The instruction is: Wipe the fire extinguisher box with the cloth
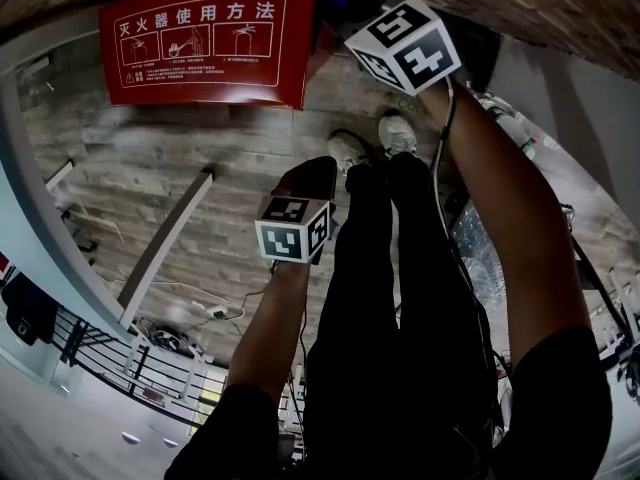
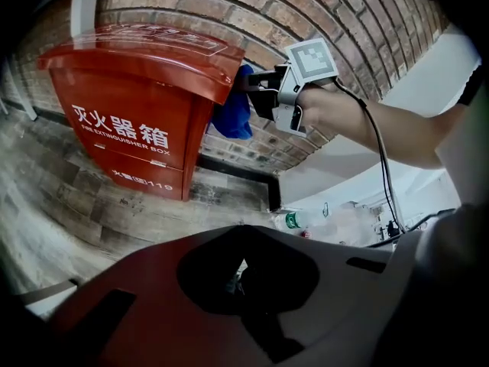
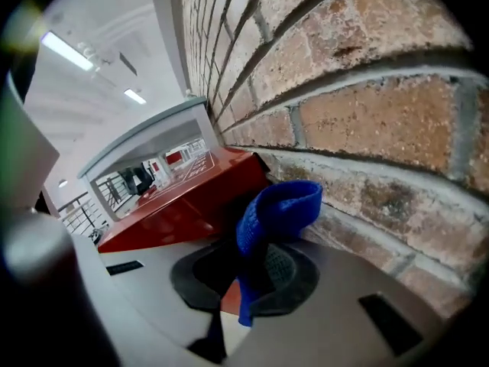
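Note:
The red fire extinguisher box [image 2: 137, 121] stands on the floor against the brick wall [image 2: 321, 21]; from the head view I look down on its lid [image 1: 205, 43]. My right gripper [image 2: 256, 90] is at the box's upper right back corner, shut on a blue cloth [image 2: 233, 113]. The cloth hangs between the lid's edge and the wall. In the right gripper view the cloth [image 3: 275, 220] sticks up from the closed jaws, with the red lid [image 3: 183, 205] just beyond. My left gripper [image 1: 310, 178] hangs low over the floor, away from the box, shut and holding nothing.
Clear plastic bottles [image 2: 302, 220] lie on the floor right of the box, by a white wall. A black railing [image 1: 130, 358] and cables are at the lower left. The person's shoes [image 1: 375, 138] stand on the wood-look floor [image 1: 200, 158] near the box.

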